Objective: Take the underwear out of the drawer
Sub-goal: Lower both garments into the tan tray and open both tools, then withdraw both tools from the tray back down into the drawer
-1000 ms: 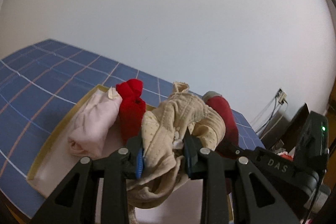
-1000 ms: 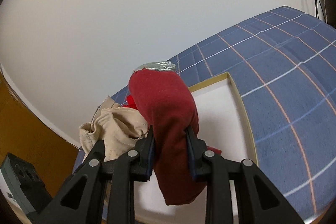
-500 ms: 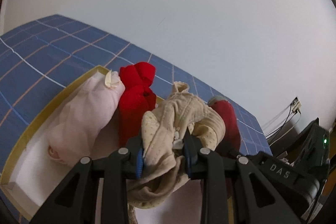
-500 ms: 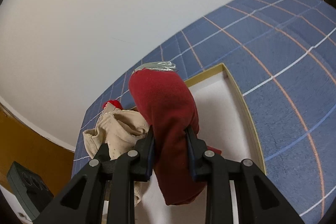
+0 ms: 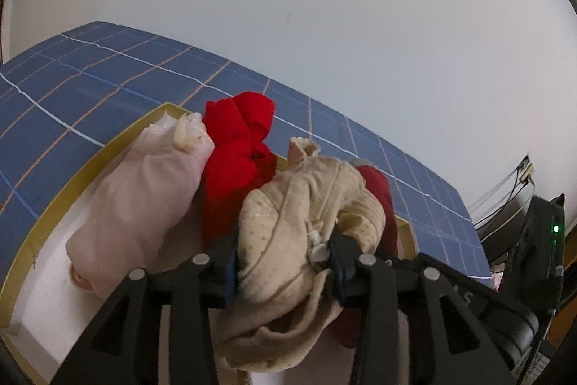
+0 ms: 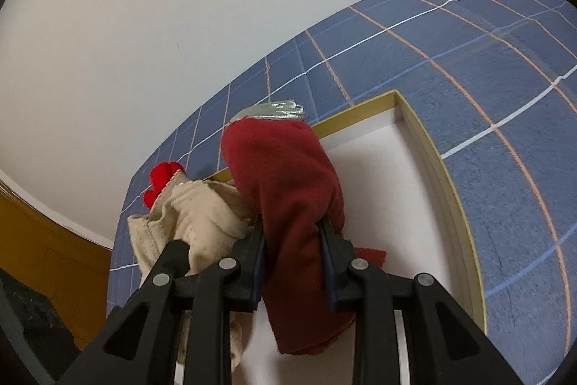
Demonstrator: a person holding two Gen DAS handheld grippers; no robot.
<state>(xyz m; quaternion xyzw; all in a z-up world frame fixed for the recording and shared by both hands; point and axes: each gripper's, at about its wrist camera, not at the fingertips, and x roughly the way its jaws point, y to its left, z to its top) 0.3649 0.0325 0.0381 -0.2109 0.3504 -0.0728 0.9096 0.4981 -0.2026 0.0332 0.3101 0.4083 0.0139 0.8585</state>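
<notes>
My left gripper (image 5: 285,262) is shut on a beige dotted underwear (image 5: 299,230), held above the white drawer with a yellow rim (image 5: 50,204). My right gripper (image 6: 292,258) is shut on a dark red underwear (image 6: 288,197) with a grey waistband, held over the drawer (image 6: 443,175). The beige underwear also shows in the right wrist view (image 6: 191,226), to the left. The dark red one peeks out behind the beige one in the left wrist view (image 5: 378,186). A pale pink underwear (image 5: 140,190) and a bright red underwear (image 5: 234,154) lie in the drawer.
The drawer sits on a blue checked cloth (image 5: 90,78) against a white wall. Dark equipment with a green light (image 5: 541,233) and cables stand at the right. Orange-brown furniture (image 6: 39,258) is at the left in the right wrist view.
Both grippers keep their hold on the garments. Both views have shifted, showing more of the drawer and the cloth around it.
</notes>
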